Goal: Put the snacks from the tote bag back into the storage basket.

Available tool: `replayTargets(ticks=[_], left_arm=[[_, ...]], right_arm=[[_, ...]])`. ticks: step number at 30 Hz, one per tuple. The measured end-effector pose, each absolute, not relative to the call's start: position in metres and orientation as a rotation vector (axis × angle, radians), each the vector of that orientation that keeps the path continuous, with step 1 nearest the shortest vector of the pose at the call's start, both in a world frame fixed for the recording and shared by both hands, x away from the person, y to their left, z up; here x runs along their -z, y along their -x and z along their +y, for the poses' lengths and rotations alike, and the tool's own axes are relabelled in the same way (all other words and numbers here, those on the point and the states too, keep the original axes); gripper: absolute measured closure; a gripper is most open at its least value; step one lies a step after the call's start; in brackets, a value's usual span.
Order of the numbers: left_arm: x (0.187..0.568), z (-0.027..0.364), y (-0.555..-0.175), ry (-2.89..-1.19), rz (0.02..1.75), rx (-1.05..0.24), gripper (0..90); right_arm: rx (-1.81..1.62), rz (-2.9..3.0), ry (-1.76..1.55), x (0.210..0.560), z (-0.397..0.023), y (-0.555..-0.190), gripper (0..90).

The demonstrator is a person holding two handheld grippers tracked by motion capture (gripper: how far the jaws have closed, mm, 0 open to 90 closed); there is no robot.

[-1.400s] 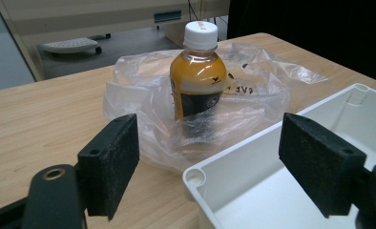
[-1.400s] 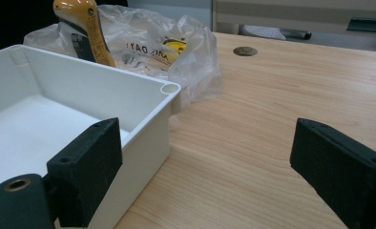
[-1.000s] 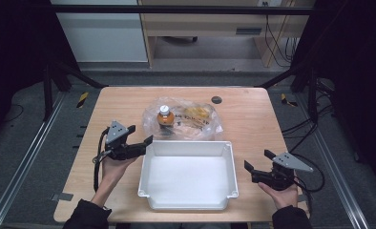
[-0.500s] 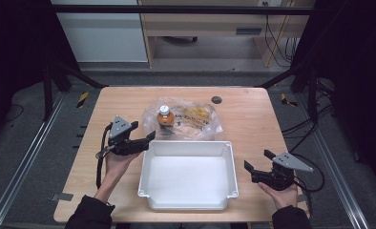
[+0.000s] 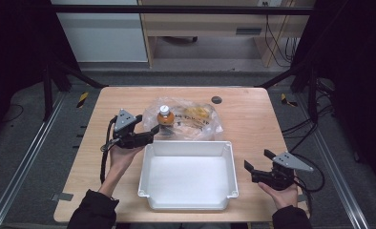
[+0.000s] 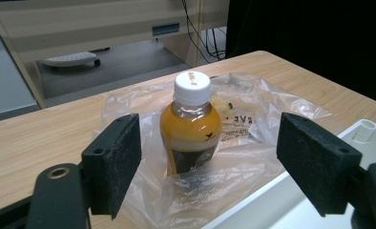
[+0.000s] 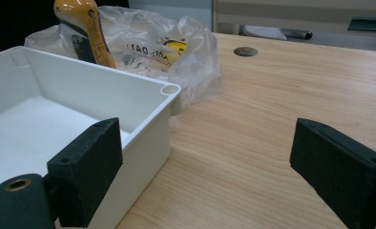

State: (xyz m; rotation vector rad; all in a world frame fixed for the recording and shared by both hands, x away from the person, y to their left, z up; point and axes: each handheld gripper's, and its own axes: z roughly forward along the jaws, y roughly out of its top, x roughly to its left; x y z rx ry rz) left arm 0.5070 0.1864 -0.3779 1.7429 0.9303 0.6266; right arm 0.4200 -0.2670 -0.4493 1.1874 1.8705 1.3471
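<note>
An orange drink bottle (image 5: 165, 117) (image 6: 191, 129) (image 7: 81, 28) with a white cap stands upright in a crumpled clear plastic bag (image 5: 191, 119) (image 6: 234, 143) (image 7: 162, 47) just behind a white plastic bin (image 5: 188, 174) (image 7: 43, 109) (image 6: 291, 191). My left gripper (image 5: 150, 131) (image 6: 214, 162) is open, left of the bin's back corner, its jaws pointing at the bottle with a gap on each side and nothing touching them. By the bin's right side my right gripper (image 5: 257, 162) (image 7: 210, 171) rests open over bare wood, holding nothing.
The wooden table (image 5: 253, 119) has a dark round grommet (image 5: 216, 99) (image 7: 246, 51) near its back edge. A dark frame rail runs along each side of the table. Beyond it are a pale cabinet and a desk with cables.
My left gripper has moved a little toward the bottle and upward across the frames. The right gripper, bin and bag have stayed put.
</note>
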Motion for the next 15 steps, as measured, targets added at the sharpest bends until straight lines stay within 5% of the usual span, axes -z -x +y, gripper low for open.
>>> replayTargets(ticks=[15], left_arm=[[0.369, 0.173, -0.52, -1.749, 0.915, -0.638, 23.6]], right_arm=[[-1.348, 1.87, -1.185, 0.449, -0.267, -0.42, 10.9]])
